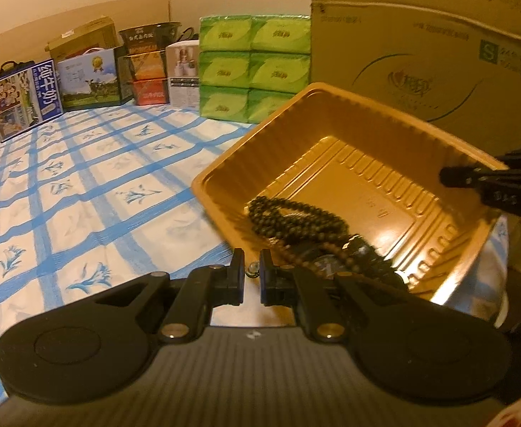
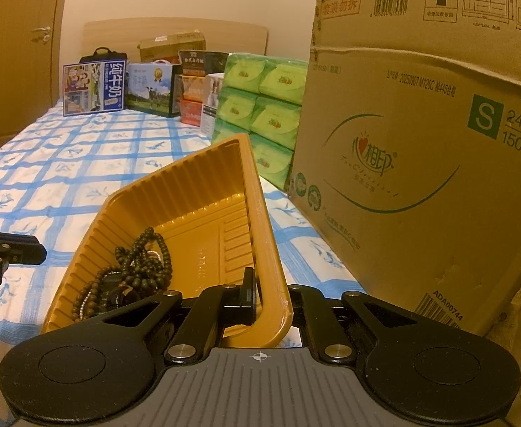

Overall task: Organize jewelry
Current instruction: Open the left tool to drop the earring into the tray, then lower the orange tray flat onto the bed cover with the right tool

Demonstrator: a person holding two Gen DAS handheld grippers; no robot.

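A golden plastic tray [image 1: 367, 131] [image 2: 260, 210] is tipped up on the blue-checked bed sheet [image 1: 82, 185]. My right gripper [image 2: 269, 299] [image 1: 445, 176] is shut on the tray's near wall, one finger inside and one outside. Dark bead strings [image 1: 296, 217] [image 2: 142, 259] and what looks like a watch lie piled in the tray's low corner. My left gripper [image 1: 251, 277] [image 2: 41, 251] hovers just outside the tray's left rim. Its jaws are nearly together, with a small silver piece [image 1: 253, 269] pinched at the tips.
A large cardboard box [image 1: 420, 53] [image 2: 420, 142] stands close behind and right of the tray. Stacked green tissue packs [image 1: 253, 67] [image 2: 260, 106] and a row of cartons [image 1: 25, 99] line the headboard. A door [image 2: 11, 53] is at far left.
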